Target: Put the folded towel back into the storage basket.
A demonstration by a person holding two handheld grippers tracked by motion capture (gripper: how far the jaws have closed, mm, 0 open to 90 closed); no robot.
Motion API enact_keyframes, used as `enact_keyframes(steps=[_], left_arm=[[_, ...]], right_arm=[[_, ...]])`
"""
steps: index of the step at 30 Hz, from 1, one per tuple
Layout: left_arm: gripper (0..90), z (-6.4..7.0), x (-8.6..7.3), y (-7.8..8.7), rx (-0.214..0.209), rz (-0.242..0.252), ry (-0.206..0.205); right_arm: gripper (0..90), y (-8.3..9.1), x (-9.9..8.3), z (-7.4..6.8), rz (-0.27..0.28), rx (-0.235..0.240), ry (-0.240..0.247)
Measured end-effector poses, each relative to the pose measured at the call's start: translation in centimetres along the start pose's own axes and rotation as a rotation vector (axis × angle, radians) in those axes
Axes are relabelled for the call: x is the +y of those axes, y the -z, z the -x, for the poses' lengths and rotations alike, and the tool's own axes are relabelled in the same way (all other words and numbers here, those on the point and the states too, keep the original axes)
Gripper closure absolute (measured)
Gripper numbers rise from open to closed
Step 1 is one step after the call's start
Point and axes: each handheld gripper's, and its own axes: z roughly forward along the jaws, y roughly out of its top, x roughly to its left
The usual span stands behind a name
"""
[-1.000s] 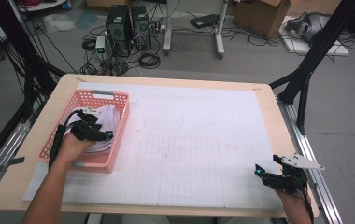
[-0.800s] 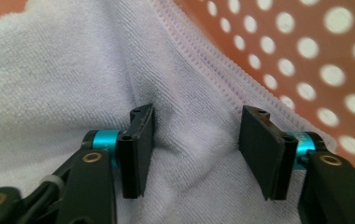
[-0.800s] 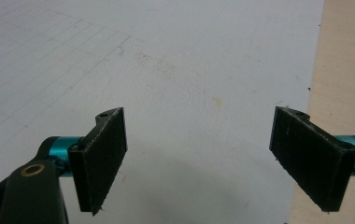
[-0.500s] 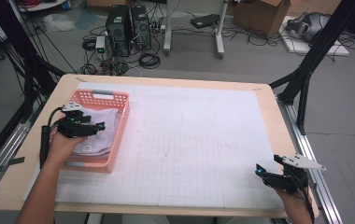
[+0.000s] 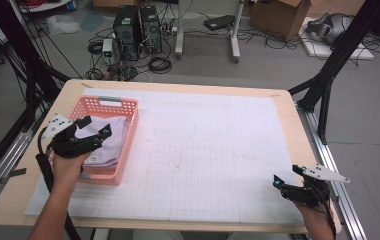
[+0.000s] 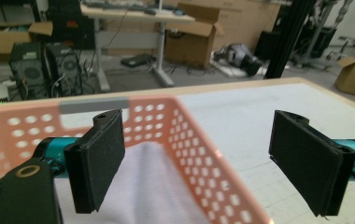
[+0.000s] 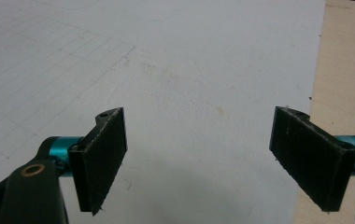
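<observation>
At the left of the high view, the left claw hovers over the pink basket, jaws wide apart and holding nothing. A folded white cloth lies inside the basket, under the claw; the left gripper view shows it in the lower middle of the frame, between the jaws. The right claw sits at the lower right over the worktop's white grid sheet, jaws apart and empty
</observation>
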Motion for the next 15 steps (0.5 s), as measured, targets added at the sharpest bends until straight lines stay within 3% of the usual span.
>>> enact_keyframes(steps=[5,15], left_arm=[[19.9,2.5,-0.3,-0.5,-0.055,0.023,0.014],[22.2,7.0,-0.9,-1.0,-0.159,0.058,-0.040]], right_arm=[[17.9,0.0,0.0,0.1,0.005,0.008,-0.002],[17.8,-0.1,0.2,0.4,0.050,0.049,-0.030]])
